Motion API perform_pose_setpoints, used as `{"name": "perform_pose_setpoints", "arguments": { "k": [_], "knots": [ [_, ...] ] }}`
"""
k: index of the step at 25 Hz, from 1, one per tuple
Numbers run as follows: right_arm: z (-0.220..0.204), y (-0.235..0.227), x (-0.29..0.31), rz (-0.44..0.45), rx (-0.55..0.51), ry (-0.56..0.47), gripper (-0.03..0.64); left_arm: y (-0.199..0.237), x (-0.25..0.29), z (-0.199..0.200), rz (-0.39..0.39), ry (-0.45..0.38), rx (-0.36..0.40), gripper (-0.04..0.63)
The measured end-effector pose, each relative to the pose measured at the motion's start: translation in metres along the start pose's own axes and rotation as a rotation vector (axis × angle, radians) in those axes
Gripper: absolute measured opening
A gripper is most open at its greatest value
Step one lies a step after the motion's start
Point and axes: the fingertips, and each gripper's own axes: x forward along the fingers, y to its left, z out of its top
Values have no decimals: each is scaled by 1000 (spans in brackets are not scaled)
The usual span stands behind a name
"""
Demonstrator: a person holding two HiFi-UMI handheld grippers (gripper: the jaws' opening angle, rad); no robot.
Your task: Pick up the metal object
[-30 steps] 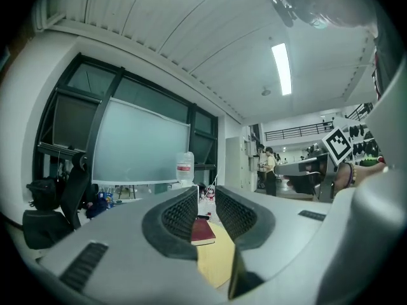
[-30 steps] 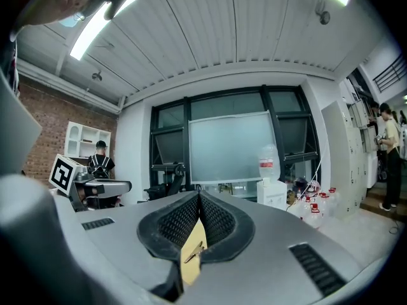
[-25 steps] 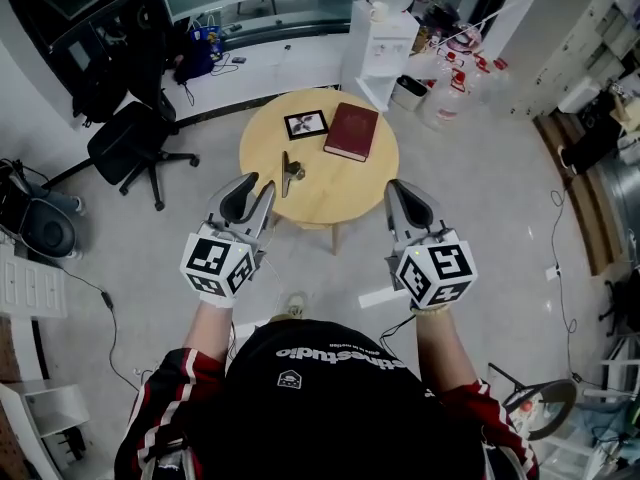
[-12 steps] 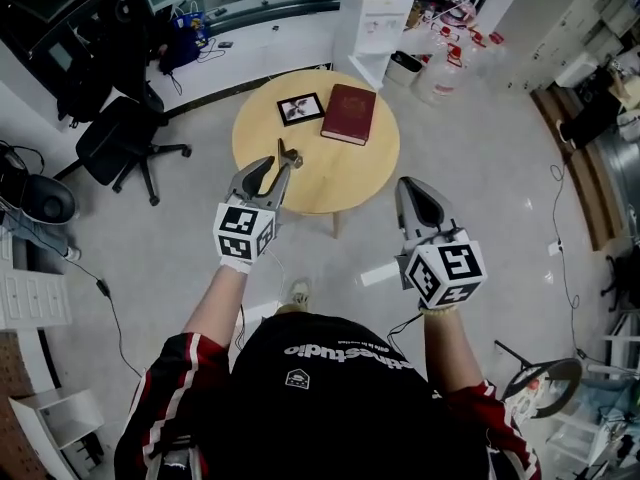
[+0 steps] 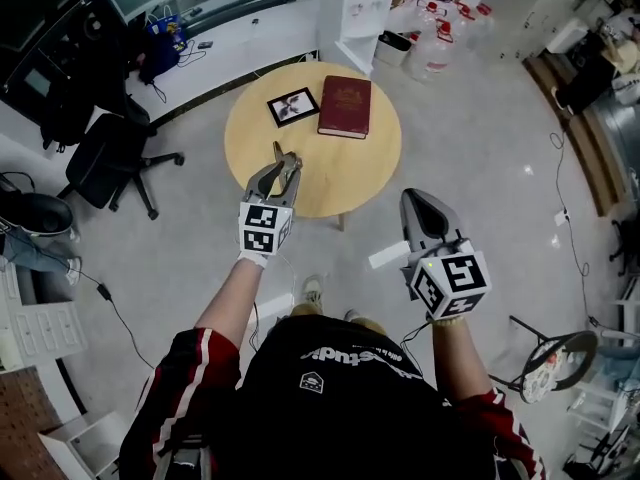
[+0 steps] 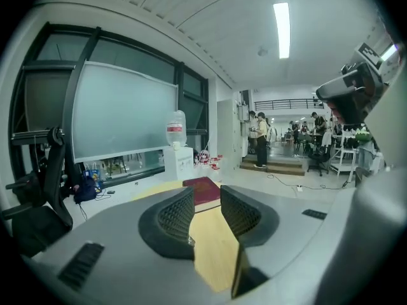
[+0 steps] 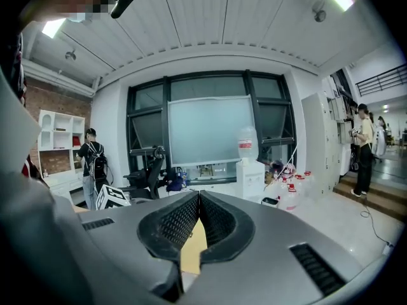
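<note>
The metal object (image 5: 279, 152) lies near the front left edge of the round wooden table (image 5: 360, 168). My left gripper (image 5: 281, 166) reaches over that edge with its tips right at the object. Its jaws have just been opening and stand apart. In the left gripper view only bare tabletop (image 6: 213, 246) shows between the pads of the left gripper (image 6: 206, 201), and nothing is gripped. My right gripper (image 5: 414, 198) hangs over the floor, off the table's front right, and in its own view the right gripper (image 7: 199, 197) is shut with its tips touching and nothing held.
A red book (image 5: 345, 106) and a framed picture (image 5: 293, 107) lie at the table's far side. A black office chair (image 5: 105, 158) stands to the left, with a white cabinet (image 5: 350, 8) and water bottles (image 5: 440, 43) beyond. Cables run across the floor. People stand far off (image 6: 261, 138).
My left gripper has moved forward and down, from in front of the table to the metal object at its edge. The right gripper has sunk slightly and stayed back.
</note>
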Motion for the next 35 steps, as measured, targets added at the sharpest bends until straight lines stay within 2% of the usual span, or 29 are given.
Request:
{"name": "perform_pose_setpoints", "arguments": {
  "k": [6,10,13,23,29,35],
  "knots": [
    [-11,-8,9,-69,25,27,29,15,41,-31,4,59,-1,140],
    [-14,-8,17,-86,59,19,29,20,64,-53,-5,137,29,146],
    [-20,-9,23,-101,71,26,29,26,81,-82,6,186,16,150],
    [-51,-21,26,-167,85,121,29,41,124,-145,-2,304,56,170],
    [-64,-31,25,-197,94,155,29,43,143,-173,5,360,65,201],
    [-71,-37,21,-224,109,178,29,48,155,-189,25,382,85,207]
  ]
}}
